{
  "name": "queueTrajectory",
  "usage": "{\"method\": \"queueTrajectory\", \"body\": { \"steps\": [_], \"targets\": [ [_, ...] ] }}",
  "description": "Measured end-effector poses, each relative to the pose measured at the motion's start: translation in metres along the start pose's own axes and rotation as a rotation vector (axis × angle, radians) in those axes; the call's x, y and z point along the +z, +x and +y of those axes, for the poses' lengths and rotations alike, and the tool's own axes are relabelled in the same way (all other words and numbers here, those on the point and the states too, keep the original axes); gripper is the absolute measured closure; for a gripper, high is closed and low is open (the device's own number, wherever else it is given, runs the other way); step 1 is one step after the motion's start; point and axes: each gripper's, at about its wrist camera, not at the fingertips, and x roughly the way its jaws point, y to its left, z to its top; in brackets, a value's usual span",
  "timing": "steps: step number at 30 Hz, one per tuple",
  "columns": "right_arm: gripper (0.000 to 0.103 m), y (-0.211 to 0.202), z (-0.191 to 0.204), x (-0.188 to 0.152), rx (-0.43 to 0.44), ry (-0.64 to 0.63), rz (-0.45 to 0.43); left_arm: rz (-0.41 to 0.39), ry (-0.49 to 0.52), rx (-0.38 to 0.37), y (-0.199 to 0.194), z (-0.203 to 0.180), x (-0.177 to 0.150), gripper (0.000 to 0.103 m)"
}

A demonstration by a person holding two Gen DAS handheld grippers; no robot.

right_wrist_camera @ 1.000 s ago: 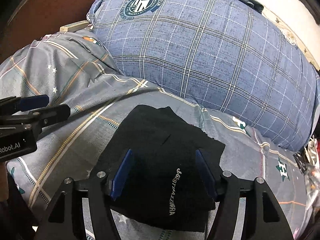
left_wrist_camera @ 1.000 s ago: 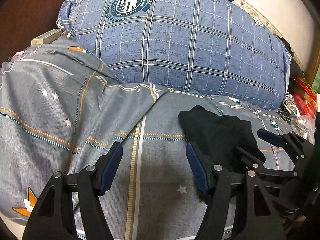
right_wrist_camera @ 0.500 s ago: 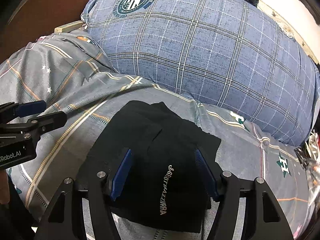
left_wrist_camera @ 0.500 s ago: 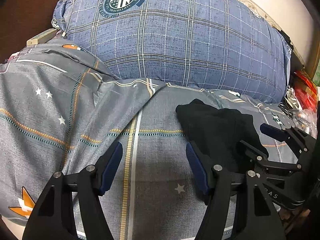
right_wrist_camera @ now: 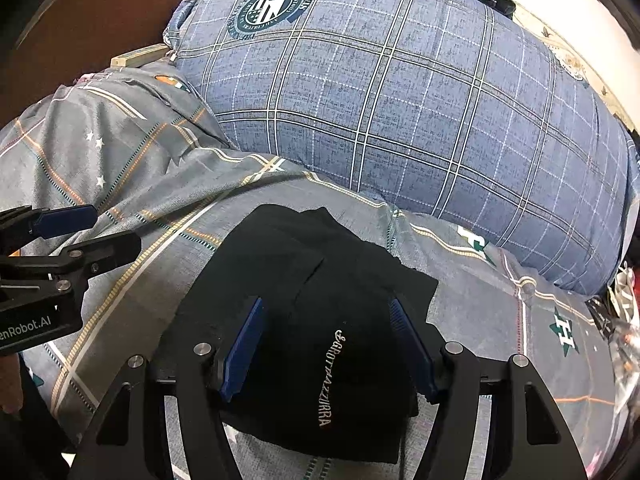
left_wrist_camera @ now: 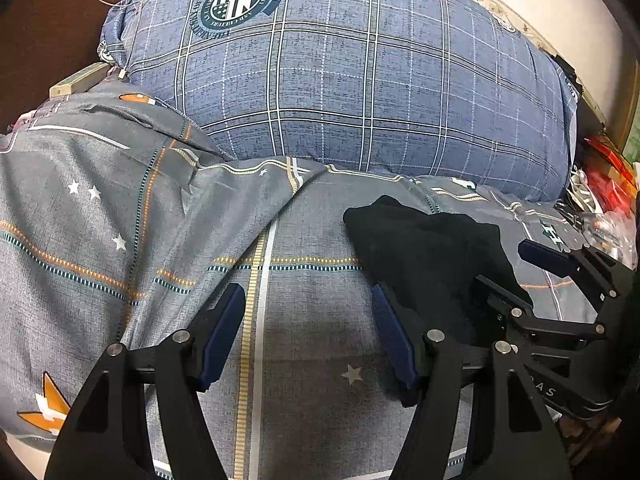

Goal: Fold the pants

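The black pants (right_wrist_camera: pixel 316 320) lie folded in a compact bundle on the grey bedsheet (left_wrist_camera: pixel 160 240), just in front of the blue checked pillow (right_wrist_camera: pixel 400 100) at 12 o'clock. The right gripper (right_wrist_camera: pixel 328 344) hovers over them, jaws spread, holding nothing. The left gripper (left_wrist_camera: pixel 308 336), at 9 o'clock from the pants, is spread too, over bare sheet. The bundle's long axis runs from 6 to 12 o'clock, its white lettering along it.

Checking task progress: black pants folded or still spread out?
Folded. The black pants lie as a compact layered bundle on the grey bedsheet, no legs spread out; overlapping edges show on top.
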Motion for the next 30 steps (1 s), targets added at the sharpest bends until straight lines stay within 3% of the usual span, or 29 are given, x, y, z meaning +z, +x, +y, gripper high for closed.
{"method": "queueTrajectory", "body": {
  "steps": [26, 30],
  "targets": [
    [0.037, -0.036, -0.023, -0.008, -0.027, 0.049, -0.060, -0.060, 0.062, 0.013, -0.036, -0.032, 0.001, 0.037],
    [0.037, -0.043, -0.032, -0.012, -0.026, 0.068, -0.080, -0.118, 0.055, 0.014, -0.042, -0.033, -0.001, 0.021]
  ]
}}
